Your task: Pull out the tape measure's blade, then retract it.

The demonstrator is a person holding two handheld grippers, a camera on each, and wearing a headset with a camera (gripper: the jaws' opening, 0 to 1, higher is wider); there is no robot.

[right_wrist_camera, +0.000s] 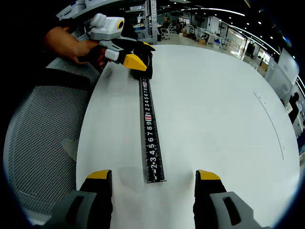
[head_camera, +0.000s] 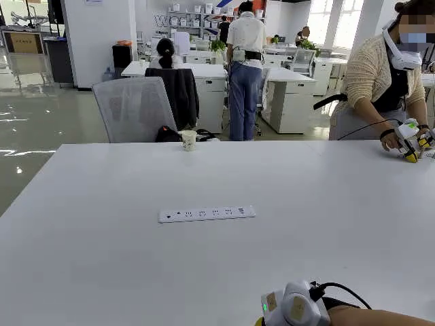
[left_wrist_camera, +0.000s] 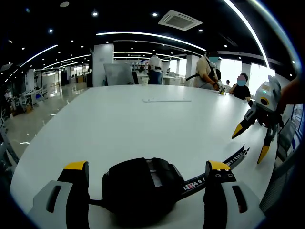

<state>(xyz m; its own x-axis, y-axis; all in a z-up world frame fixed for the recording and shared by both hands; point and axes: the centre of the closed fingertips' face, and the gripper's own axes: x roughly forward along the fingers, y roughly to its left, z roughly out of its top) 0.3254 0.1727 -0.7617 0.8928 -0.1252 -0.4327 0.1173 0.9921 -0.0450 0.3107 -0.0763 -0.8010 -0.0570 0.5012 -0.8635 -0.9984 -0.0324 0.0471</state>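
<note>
Tape measure, black case, sat on the white table between the fingers of the left gripper in the left gripper view; fingers wide, gap visible on the case's left side. Blade ran out rightward, on the near side of the power strip and well apart from it. Right gripper was just beside the blade's free end, fingers spread, holding nothing

Right gripper view: right gripper fingers wide either side of the blade tip, not touching it. Blade lay flat, numbers up, running back to the case under the left gripper, which a hand held. Power strip lay well off to the blade's right

Head view: a gripper at the bottom edge, on the near side of the power strip and right of it; fingers cut off, spread not readable. Paper cup stood beyond the strip, at the table edge
</note>
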